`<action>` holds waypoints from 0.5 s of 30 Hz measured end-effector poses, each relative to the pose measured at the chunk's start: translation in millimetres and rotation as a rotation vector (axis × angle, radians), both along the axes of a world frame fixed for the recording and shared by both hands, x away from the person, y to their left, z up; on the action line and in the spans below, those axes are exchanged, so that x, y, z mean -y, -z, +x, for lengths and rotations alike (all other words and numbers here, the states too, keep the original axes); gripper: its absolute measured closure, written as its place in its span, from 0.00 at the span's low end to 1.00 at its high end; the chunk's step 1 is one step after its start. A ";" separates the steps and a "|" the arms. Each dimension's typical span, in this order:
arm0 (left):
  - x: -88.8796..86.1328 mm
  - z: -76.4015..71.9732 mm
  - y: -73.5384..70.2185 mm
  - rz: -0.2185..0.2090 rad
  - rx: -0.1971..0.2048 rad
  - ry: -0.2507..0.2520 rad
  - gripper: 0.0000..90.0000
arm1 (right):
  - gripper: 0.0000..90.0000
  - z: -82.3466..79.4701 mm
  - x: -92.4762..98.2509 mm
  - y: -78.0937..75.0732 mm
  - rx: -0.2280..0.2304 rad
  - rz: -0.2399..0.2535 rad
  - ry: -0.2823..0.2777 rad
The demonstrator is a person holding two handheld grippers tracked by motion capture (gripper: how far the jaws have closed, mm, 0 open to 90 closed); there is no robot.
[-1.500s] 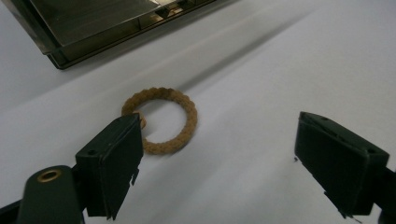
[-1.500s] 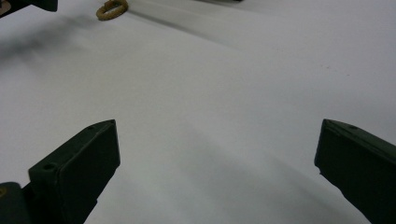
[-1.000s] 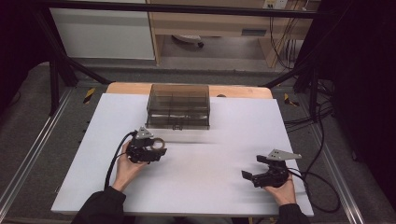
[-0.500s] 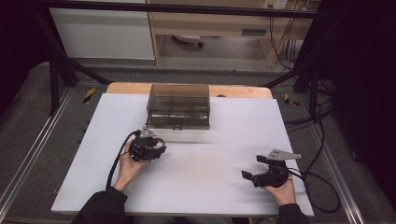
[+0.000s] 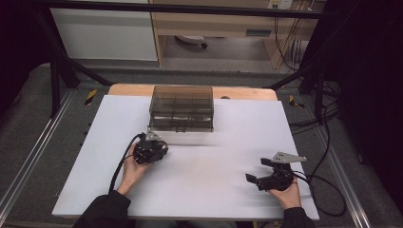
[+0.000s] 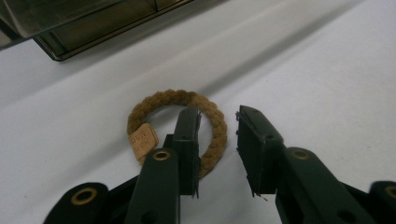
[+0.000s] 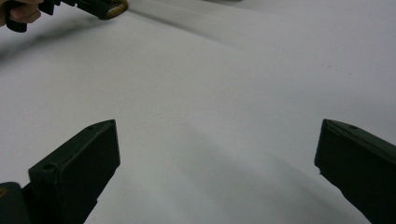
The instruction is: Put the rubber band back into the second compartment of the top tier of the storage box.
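The left gripper [image 6: 217, 140] has just been closing its jaws astride the braided ring's [image 6: 180, 128] band, not yet clamped. Lifting remains. The right gripper [image 7: 217, 154] rests, jaws wide apart, on the table [image 5: 214, 190].

Left gripper [image 6: 217, 154] jaws narrower than before — now astride the braided ring's [image 6: 212, 122] rim.
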State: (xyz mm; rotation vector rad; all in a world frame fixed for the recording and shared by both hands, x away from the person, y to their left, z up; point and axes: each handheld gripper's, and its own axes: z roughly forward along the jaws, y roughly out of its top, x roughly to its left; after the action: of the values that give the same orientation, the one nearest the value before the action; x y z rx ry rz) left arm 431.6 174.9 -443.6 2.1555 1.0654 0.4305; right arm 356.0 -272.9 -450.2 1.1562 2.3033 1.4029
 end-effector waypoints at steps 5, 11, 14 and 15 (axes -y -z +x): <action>-0.2 1.1 1.1 -0.002 -0.001 -0.007 0.80 | 0.01 0.1 0.1 0.0 0.000 0.000 -0.001; -0.1 2.4 2.8 0.001 -0.012 -0.007 0.83 | 0.01 0.1 0.1 0.0 0.000 0.000 0.000; 0.2 2.7 3.5 0.000 -0.014 -0.006 0.85 | 0.01 0.1 0.0 -0.1 0.000 0.001 0.001; 0.4 2.7 3.7 0.001 -0.014 -0.005 0.85 | 0.01 0.1 0.1 -0.1 0.000 0.001 0.000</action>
State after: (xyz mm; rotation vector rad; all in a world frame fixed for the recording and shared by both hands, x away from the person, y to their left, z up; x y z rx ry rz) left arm 434.3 174.5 -447.3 2.1599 1.0791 0.4194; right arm 356.1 -273.0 -450.2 1.1565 2.3033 1.4043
